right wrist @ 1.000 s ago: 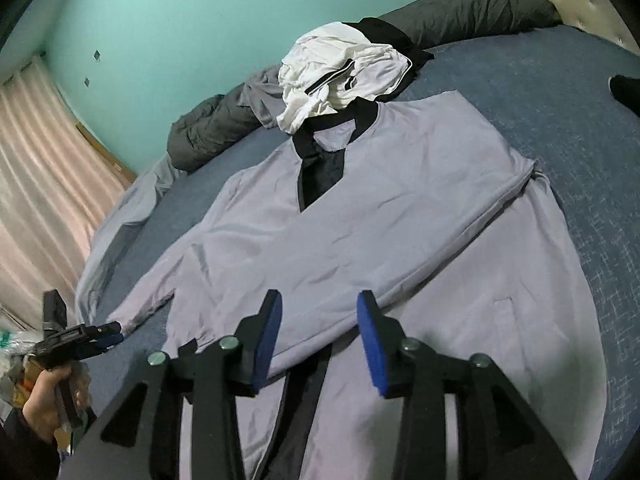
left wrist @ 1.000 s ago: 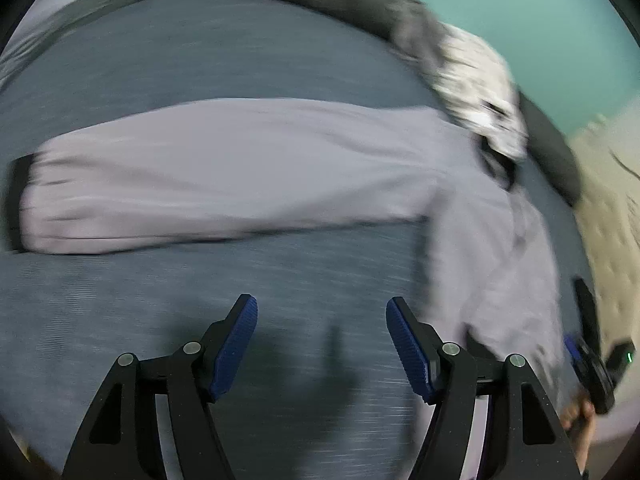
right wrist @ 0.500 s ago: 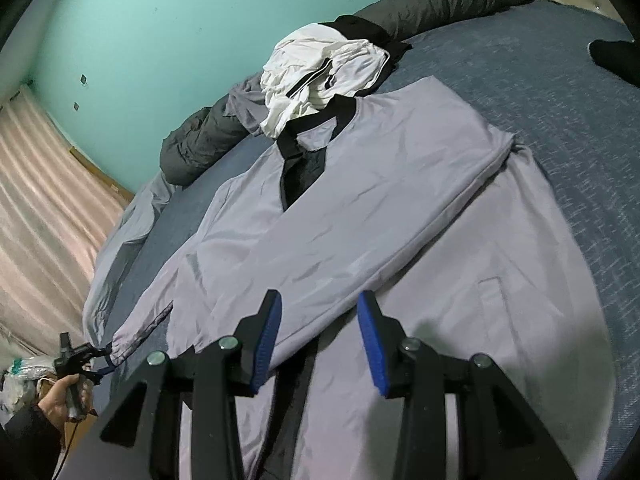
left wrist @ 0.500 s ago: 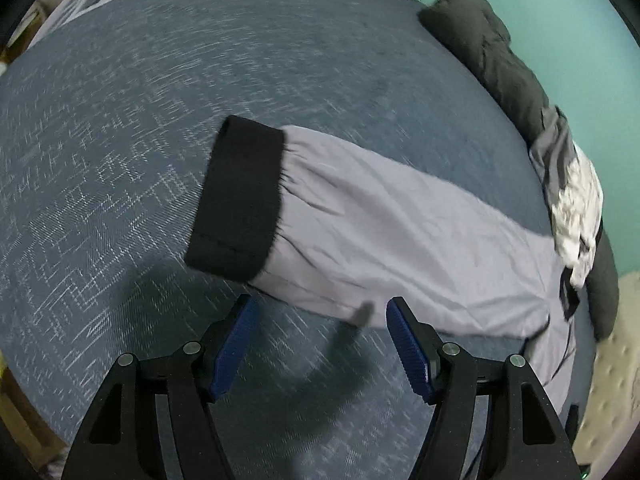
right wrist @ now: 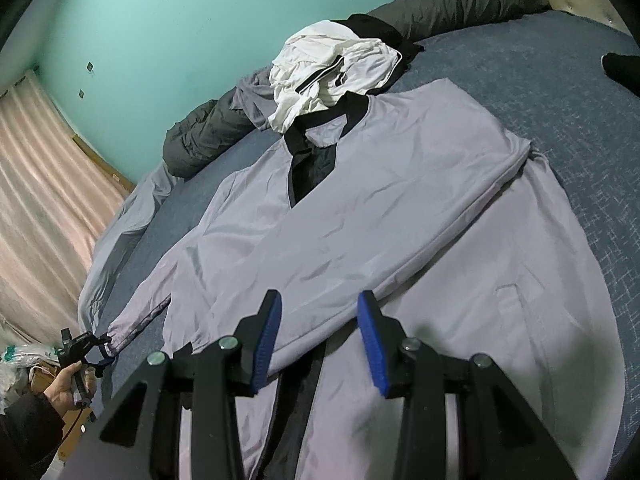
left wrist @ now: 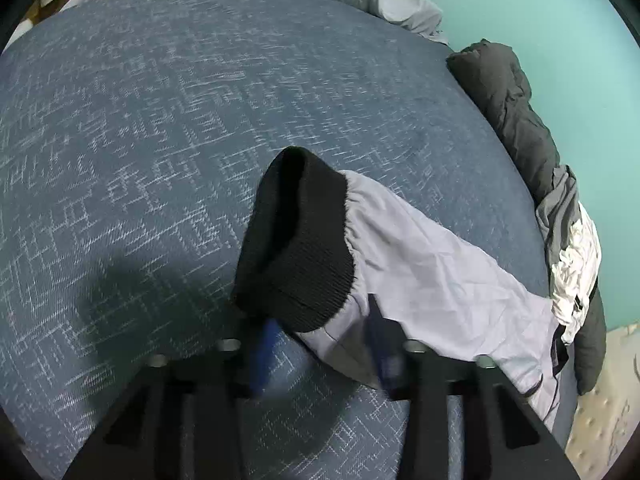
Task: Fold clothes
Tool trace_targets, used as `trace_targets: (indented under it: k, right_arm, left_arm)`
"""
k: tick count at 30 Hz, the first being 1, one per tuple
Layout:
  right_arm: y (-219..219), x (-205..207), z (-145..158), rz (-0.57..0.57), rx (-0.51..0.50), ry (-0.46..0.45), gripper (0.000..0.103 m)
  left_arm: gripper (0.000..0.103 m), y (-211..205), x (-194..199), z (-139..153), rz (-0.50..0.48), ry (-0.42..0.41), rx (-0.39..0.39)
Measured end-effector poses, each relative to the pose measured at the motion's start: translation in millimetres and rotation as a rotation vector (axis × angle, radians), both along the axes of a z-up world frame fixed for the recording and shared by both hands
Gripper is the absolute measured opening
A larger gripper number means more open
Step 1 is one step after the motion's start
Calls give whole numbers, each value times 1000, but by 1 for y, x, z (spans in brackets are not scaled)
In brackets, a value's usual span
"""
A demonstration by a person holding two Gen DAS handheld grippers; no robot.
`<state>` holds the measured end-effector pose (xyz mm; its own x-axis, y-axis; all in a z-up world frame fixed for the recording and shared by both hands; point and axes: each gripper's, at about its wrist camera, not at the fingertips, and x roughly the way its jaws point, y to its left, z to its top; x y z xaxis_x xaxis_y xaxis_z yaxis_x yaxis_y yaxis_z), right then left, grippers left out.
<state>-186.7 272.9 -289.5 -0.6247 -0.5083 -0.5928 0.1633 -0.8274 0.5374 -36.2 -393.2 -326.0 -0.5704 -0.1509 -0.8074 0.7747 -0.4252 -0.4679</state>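
A light grey jacket (right wrist: pixel 400 208) with black collar and trim lies spread on the blue bed cover (right wrist: pixel 560 100), one sleeve folded across its front. Its other sleeve (left wrist: pixel 440 280) stretches away from the body and ends in a black knit cuff (left wrist: pixel 304 248). My left gripper (left wrist: pixel 322 344) is closing on that cuff, whose lower edge is bunched between the blurred blue pads. In the right wrist view the left gripper (right wrist: pixel 100 350), held by a hand, pinches the sleeve end. My right gripper (right wrist: pixel 318 336) hovers open above the jacket's lower front, with nothing between its fingers.
A heap of white and black clothes (right wrist: pixel 332 68) rests against the jacket's collar. A dark grey rolled duvet (right wrist: pixel 460 0) runs along the teal wall. A pink curtain (right wrist: pixel 40 200) hangs at the left, and a black item (right wrist: pixel 620 68) lies at the right edge.
The left gripper swept along the sleeve to its end, and its jaws narrowed around the black cuff, which now stands bunched instead of flat. The right gripper stayed over the jacket.
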Motion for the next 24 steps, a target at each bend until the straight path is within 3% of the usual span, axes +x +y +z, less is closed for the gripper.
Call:
trace_targets:
  k: [6, 12, 18, 24]
  right_arm:
    - [2, -2, -2, 3, -9, -8, 40]
    - [9, -3, -1, -4, -17, -12, 40]
    - [14, -5, 4, -13, 69, -14, 42]
    - [37, -1, 4, -57, 46, -19, 44]
  left_arm:
    - [28, 8, -17, 37, -36, 73, -82]
    - [26, 30, -56, 93, -143, 158, -161]
    - [25, 72, -87, 150, -276, 239, -209]
    - [25, 140, -136, 211, -431, 306, -239]
